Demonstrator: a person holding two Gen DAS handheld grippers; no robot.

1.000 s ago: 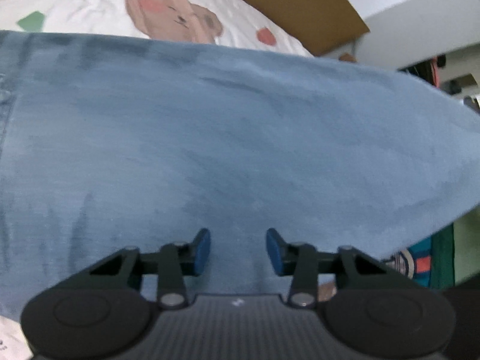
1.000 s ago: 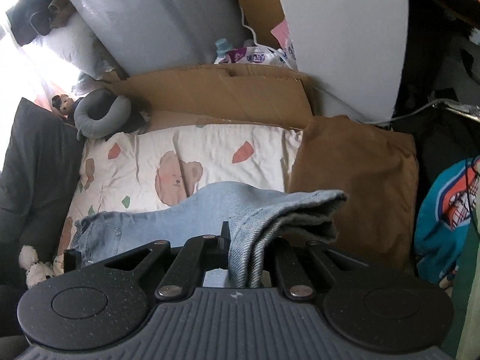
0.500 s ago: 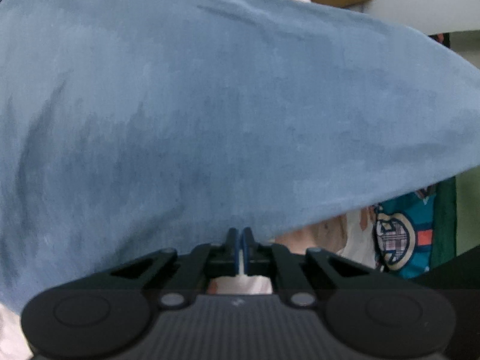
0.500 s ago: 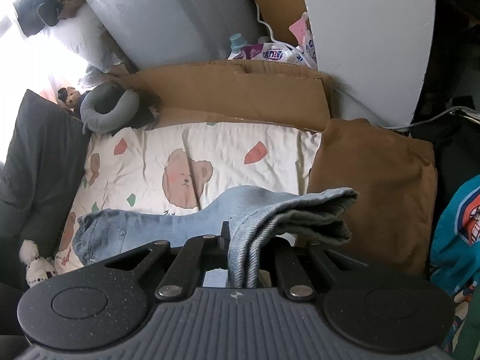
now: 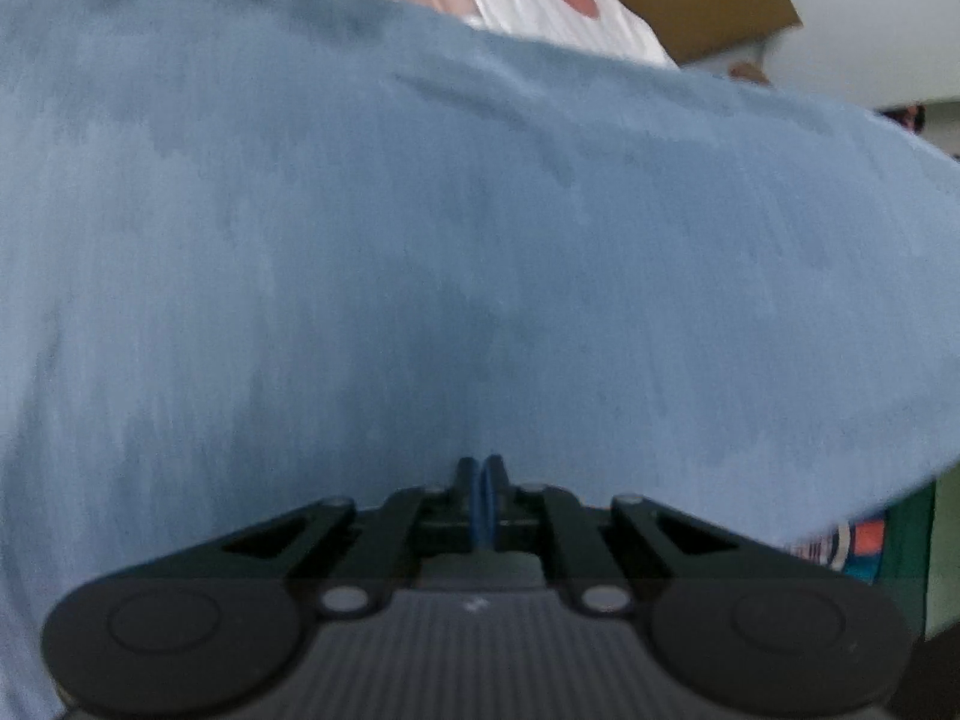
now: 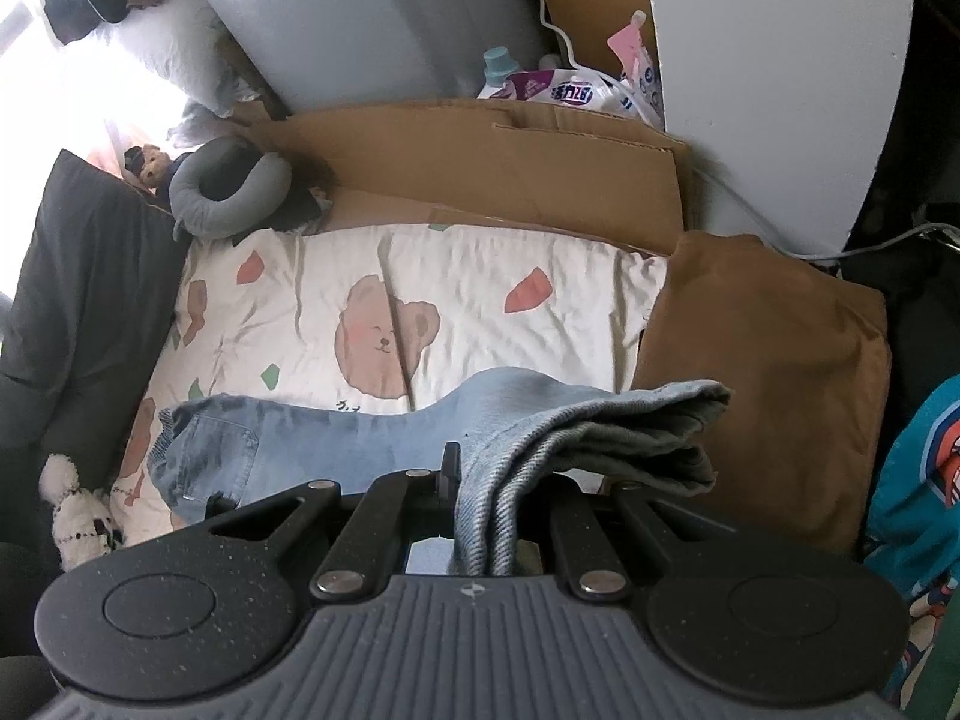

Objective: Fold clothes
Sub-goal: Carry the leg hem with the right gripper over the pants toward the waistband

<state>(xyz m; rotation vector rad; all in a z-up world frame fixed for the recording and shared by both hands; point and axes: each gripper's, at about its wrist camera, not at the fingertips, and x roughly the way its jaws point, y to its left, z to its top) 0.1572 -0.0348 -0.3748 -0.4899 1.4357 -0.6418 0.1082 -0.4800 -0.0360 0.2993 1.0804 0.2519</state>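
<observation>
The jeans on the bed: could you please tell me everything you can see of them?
The jeans are light blue faded denim. The waist end, with a stitched back pocket and gathered waistband, lies flat at the left on the bear-print sheet. The leg end is lifted and doubled over, its hem layers hanging loose to the right. The right gripper is shut on that folded cloth. In the left wrist view, denim fills the frame, and the left gripper looks shut at its edge.
</observation>
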